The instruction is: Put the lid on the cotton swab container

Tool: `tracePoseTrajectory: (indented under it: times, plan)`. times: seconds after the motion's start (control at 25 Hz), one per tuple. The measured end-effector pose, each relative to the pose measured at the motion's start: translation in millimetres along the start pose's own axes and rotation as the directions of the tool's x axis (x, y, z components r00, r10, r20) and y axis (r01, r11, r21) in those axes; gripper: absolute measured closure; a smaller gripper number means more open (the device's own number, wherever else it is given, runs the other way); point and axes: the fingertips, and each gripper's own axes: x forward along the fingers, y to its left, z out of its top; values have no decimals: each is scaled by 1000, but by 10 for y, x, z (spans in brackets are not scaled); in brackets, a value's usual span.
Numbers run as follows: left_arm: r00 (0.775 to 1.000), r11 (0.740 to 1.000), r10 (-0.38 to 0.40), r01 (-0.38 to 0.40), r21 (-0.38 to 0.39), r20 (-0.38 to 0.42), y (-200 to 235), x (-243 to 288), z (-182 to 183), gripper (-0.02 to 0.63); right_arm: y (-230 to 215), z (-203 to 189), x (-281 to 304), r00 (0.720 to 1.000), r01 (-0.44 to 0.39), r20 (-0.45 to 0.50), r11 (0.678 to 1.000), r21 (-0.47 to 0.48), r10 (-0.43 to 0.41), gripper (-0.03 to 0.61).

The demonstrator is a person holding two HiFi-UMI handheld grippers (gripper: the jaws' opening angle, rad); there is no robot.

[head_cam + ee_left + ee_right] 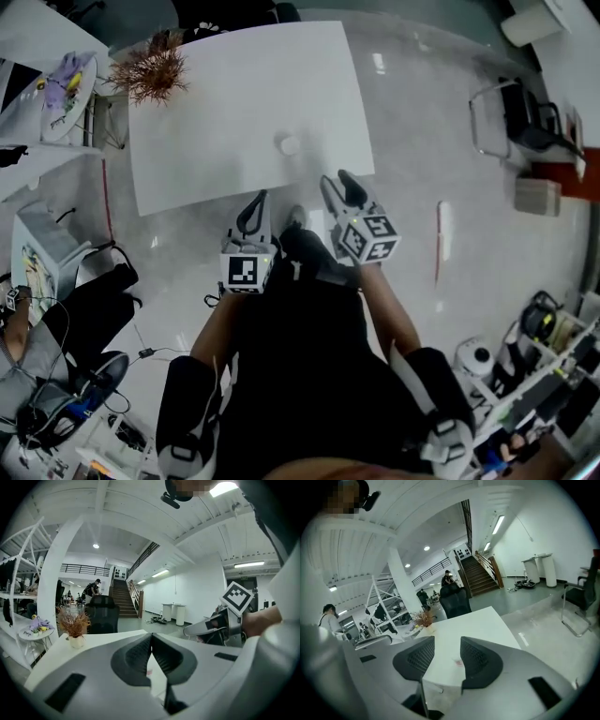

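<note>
A small white round cotton swab container (289,144) stands alone near the middle of the white table (206,141); I cannot make out a separate lid. Both grippers hover off the table's near edge, pointing at it. My left gripper (254,210) is shut and empty, its black pads meeting (151,638). My right gripper (340,186) is open with nothing between its pads (446,645). In the right gripper view the container (458,662) shows as a tiny pinkish spot on the table, far ahead of the jaws. A faint trace of it (149,671) appears in the left gripper view.
A dried plant in a white pot (155,70) stands at the table's far left corner. A black office chair (101,613) sits beyond the table, and another chair (525,117) stands on the floor to the right. A round side table (66,84) is at far left.
</note>
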Motion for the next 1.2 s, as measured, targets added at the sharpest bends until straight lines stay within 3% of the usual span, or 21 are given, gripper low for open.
tracePoseTrajectory:
  times: [0.24,0.36,0.52,0.56,0.6,0.64,0.72,0.96,1.2]
  plan:
    - [997,998,16,-11,64,-70,177,529,-369,607,-339,-97,443,996,3,-94,999,45,1,414]
    - [994,998,11,-5,57,-110,340,739,-561,607,-412,-146,675,990,2,-143,999,44,4,414]
    - [981,995,-64,77,69,-182,373,1002,-896,606,-523,-234,897,977,12,-213,998,57,0,414]
    - [973,990,-92,112,84,-211,355,1070,-1011,598,-557,-258,938,974,18,-228,998,67,-2,414]
    - [961,984,-120,148,96,-248,337,1135,-1151,556,-589,-284,977,970,24,-242,997,78,-4,414]
    - [946,978,-146,182,101,-291,324,1197,-1311,471,-621,-312,1015,967,29,-253,996,88,-6,414]
    - [913,966,-184,237,107,-365,321,1317,-1596,403,-680,-362,1096,962,40,-273,993,112,-8,414]
    - [858,908,-237,362,210,-456,365,1616,-1961,368,-796,-585,1291,930,82,-367,981,173,-13,414]
    - [813,858,-282,451,245,-509,323,1876,-2168,360,-917,-812,1441,905,98,-426,958,268,27,414]
